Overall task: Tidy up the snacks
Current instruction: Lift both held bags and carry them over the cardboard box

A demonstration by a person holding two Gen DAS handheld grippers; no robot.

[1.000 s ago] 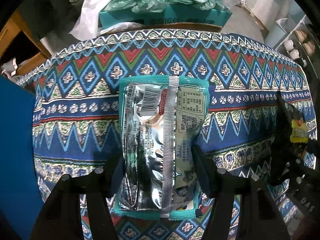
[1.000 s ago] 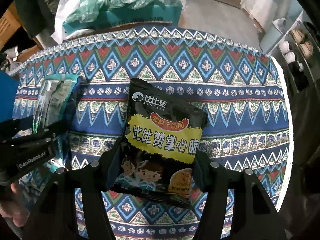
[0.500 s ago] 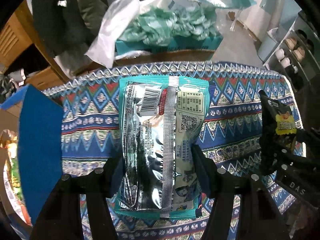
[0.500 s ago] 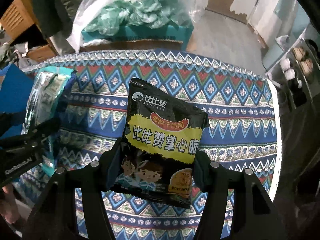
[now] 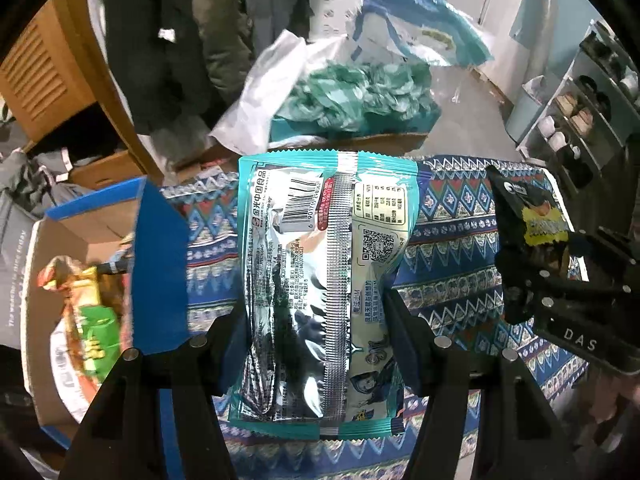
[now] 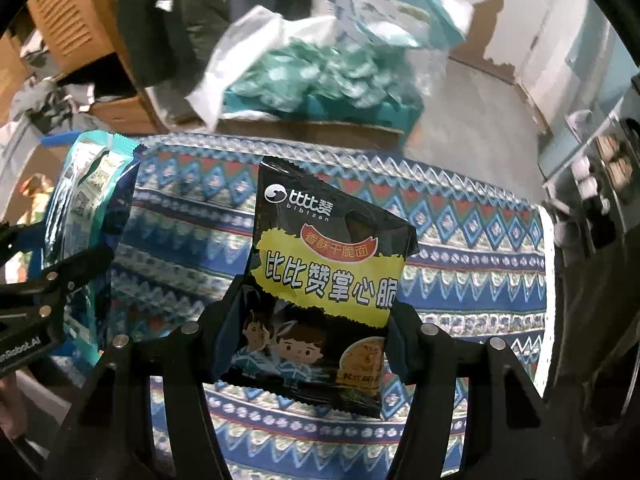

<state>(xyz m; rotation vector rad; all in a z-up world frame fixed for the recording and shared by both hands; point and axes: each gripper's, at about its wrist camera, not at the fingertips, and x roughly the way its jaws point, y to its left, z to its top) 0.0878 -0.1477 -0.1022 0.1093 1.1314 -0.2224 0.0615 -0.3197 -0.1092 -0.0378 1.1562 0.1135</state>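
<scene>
Left wrist view: my left gripper (image 5: 320, 344) clamps a teal snack pouch (image 5: 324, 288).
My right gripper (image 6: 316, 340) pinches a black noodle-snack packet (image 6: 324, 292) above the patterned counter (image 6: 460, 248).

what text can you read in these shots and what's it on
"bibizan", under a four-character Chinese logo: top of the black snack packet.
"比比赞掌心脆": that packet's yellow band.
"香酥干脆面": its red banner.
"DAS": body of the right tool, seen from the left wrist.
"Robot.AI", start cut off: body of the left tool, seen from the right wrist.
Barcode, QR code, nutrition table and fine print on the teal and silver packet: too small to read.
</scene>
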